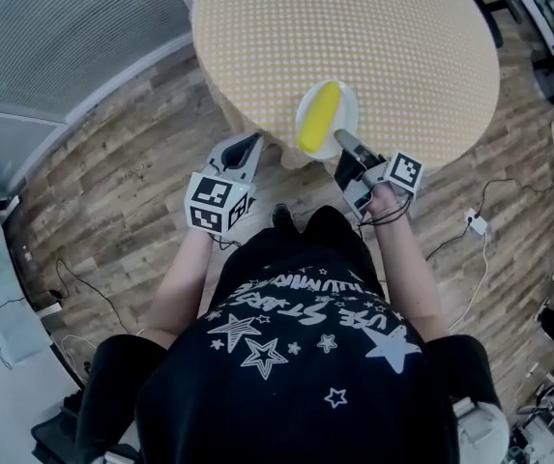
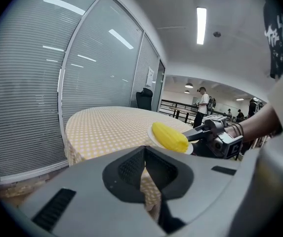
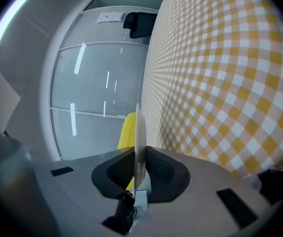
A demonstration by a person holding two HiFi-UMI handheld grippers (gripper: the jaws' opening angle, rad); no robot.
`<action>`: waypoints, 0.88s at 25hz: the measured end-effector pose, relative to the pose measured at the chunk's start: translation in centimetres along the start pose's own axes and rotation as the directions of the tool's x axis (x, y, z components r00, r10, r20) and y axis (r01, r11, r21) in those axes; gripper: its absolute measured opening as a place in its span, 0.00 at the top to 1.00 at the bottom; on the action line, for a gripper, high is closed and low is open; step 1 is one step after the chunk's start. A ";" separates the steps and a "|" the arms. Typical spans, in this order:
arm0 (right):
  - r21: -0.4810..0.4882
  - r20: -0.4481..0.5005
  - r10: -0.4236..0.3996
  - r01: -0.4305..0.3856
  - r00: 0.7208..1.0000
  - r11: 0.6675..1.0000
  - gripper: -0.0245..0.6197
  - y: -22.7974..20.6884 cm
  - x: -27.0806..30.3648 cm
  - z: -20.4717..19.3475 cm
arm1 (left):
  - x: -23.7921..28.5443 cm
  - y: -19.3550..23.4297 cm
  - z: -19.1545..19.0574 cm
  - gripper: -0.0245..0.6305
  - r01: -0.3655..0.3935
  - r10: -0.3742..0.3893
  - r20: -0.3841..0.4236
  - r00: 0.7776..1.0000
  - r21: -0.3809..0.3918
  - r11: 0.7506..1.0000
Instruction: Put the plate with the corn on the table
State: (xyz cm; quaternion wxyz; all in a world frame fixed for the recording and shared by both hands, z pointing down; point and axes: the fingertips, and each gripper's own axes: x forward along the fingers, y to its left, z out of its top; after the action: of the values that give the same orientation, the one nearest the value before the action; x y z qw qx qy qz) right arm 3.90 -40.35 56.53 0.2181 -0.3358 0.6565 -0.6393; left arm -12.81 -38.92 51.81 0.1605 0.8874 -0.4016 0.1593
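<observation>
A person [image 1: 296, 346] stood at the near side of the round table [image 1: 354, 27], which was covered by a yellow checked cloth [image 3: 220, 73]. The right gripper [image 1: 340, 140] was clamped on the rim of a white plate [image 1: 347, 102], its jaws pinching the near edge. The corn [image 1: 320, 116] lay lengthwise on the plate. The plate was over the table's near edge; whether it touched the cloth, I couldn't tell. The left gripper [image 1: 248, 147] hung just off the table edge, left of the plate, with its jaws pressed together on nothing.
</observation>
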 end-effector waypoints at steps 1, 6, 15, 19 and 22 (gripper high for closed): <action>0.002 -0.005 -0.007 0.007 1.000 1.000 0.89 -0.2 -0.1 -0.1 | -0.1 -0.1 -0.1 0.95 0.001 -0.001 -0.001 1.000 -0.003 1.000; 0.015 -0.033 -0.022 0.022 0.999 1.000 0.89 -1.1 0.3 0.4 | 0.3 -0.4 0.0 0.95 -0.005 0.005 -0.001 1.000 -0.007 1.000; 0.061 -0.095 -0.074 0.080 0.993 0.995 0.89 -3.5 1.3 1.6 | 1.9 1.3 0.4 0.95 -0.075 0.075 -0.010 0.997 -0.036 0.997; 0.059 -0.125 -0.096 0.104 0.988 0.993 0.89 -4.0 1.7 1.9 | 2.5 1.2 0.5 0.95 -0.083 0.082 -0.009 0.997 -0.047 0.995; 0.059 -0.140 -0.113 0.123 0.984 0.991 0.89 -4.2 2.0 2.2 | 3.3 1.1 0.6 0.95 -0.082 0.081 -0.014 0.997 -0.052 0.995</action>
State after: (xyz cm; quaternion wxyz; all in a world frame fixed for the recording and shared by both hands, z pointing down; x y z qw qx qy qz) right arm 4.79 -43.16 60.79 0.1456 -0.3221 0.6268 -0.6944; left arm -11.52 -42.04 52.79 0.1796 0.8648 -0.4405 0.1605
